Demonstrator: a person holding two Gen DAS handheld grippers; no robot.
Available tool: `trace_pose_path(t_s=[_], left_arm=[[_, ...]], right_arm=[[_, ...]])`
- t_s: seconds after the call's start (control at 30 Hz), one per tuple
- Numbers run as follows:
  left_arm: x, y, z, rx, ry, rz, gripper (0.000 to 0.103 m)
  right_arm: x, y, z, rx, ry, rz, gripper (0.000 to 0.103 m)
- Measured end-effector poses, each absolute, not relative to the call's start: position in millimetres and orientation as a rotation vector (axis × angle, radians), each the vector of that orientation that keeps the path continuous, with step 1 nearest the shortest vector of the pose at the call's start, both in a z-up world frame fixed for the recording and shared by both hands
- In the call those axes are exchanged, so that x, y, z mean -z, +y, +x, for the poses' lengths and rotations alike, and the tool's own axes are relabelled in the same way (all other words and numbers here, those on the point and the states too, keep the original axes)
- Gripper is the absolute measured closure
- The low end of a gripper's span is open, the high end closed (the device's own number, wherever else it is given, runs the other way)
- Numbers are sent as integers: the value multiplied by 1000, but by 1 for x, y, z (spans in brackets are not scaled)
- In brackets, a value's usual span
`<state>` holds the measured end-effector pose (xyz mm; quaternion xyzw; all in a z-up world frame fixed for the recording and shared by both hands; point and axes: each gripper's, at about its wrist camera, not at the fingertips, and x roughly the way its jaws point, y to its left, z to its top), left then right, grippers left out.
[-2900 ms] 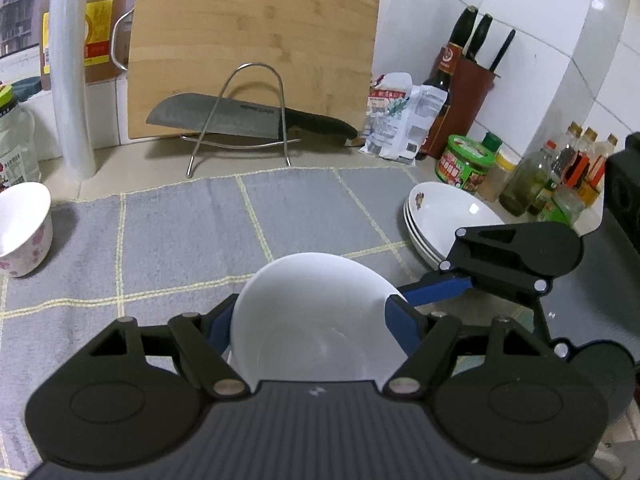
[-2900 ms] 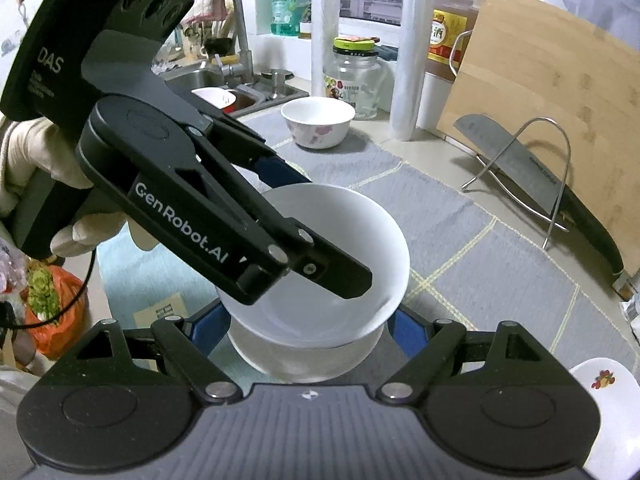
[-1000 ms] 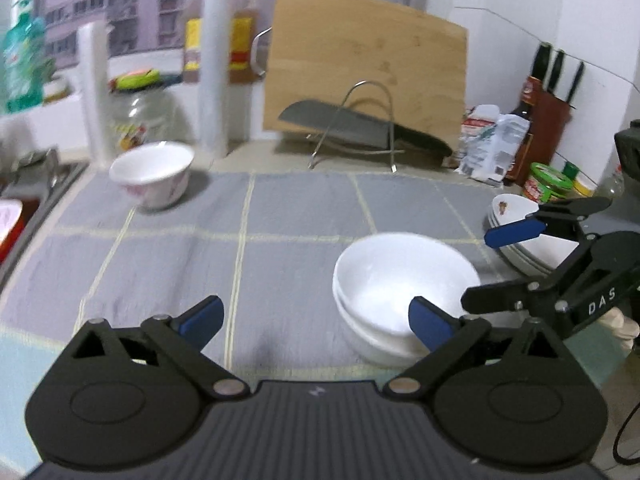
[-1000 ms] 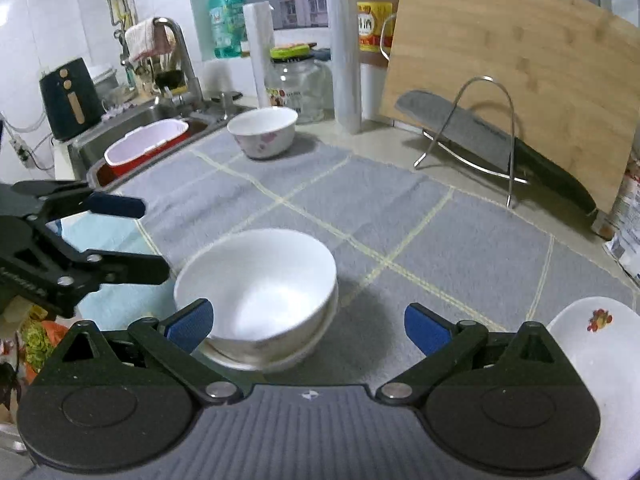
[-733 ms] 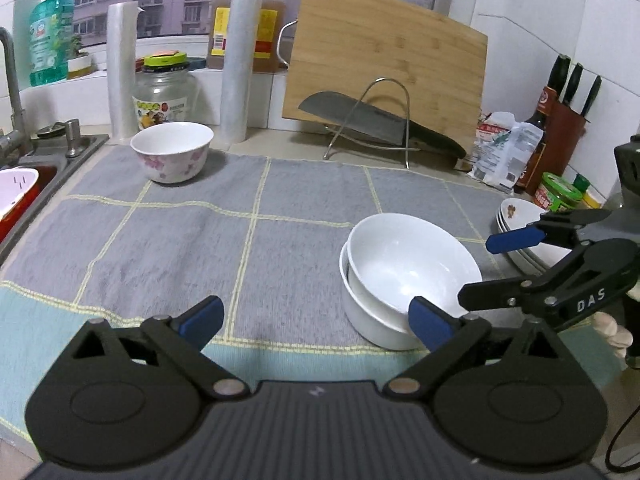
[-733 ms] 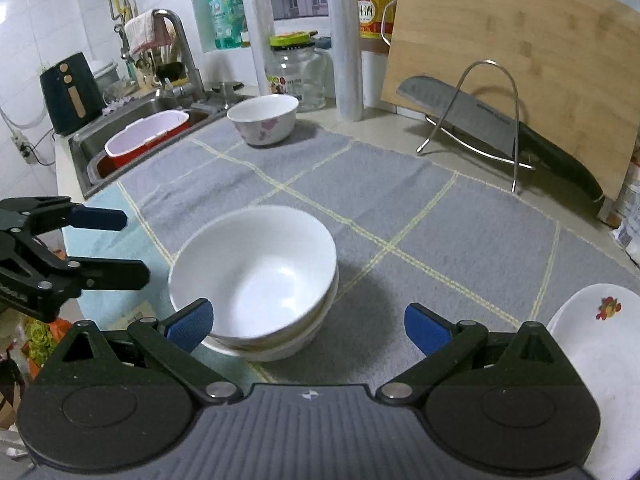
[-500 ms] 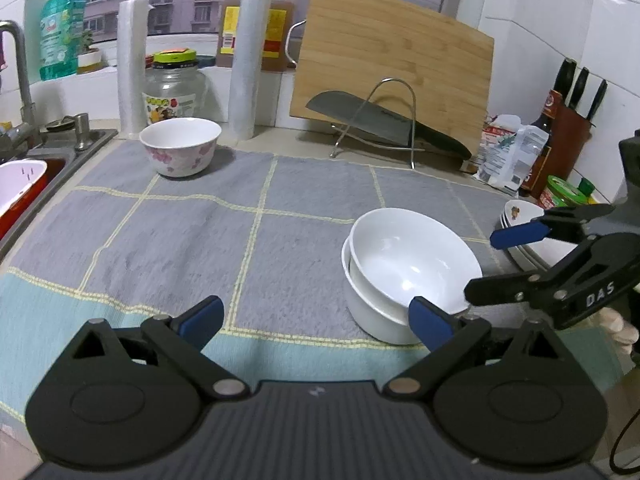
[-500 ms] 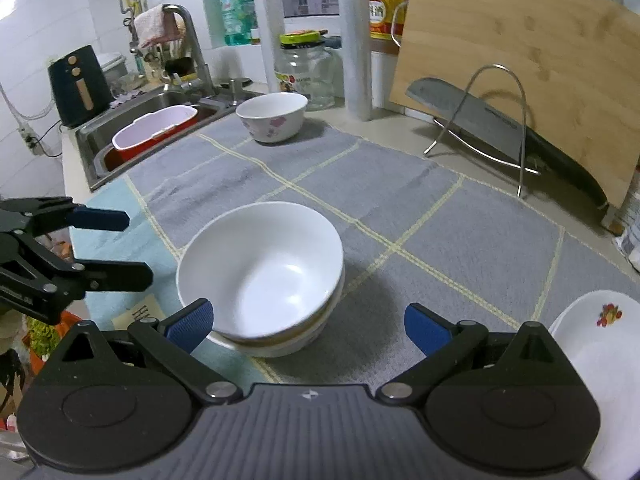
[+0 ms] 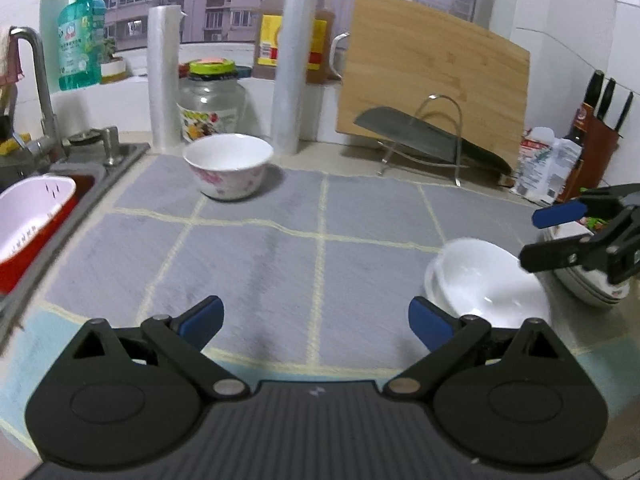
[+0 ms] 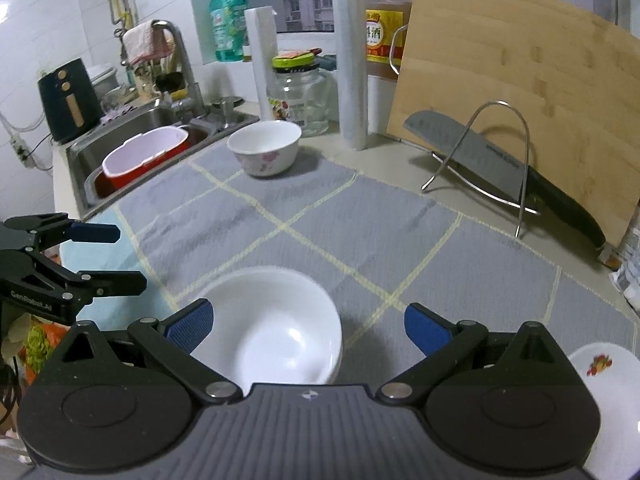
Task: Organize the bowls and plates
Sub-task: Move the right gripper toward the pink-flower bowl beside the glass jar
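Two glossy white ceramic bowls sit nested on the grey woven mat with yellow grid lines. Both the left tool and right tool gape wide, holding nothing. Since a moment ago the left tool has swung away, leaving the stack off to its right.

The left gripper points downward, its jaws spread wide with nothing between them. The right gripper, at its three o'clock, tilts down too, jaws equally wide and empty.
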<state>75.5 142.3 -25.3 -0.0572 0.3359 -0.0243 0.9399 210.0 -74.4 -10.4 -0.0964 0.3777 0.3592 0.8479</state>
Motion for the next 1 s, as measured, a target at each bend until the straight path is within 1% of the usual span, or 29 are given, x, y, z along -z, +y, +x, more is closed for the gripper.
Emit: trace_pose_path(t_s=[0.4,0.7,1.0], left_arm=[[26,211,139,46,643,-53,5],[49,234,189,97,634,51,5],[67,241,226,152,626,81,5]], right_arm=[[-20,-4,259,-729,792,-203,0],[-13,56,301,-697,830,-192,0],[-4,95,332,-717,879,-194,0]])
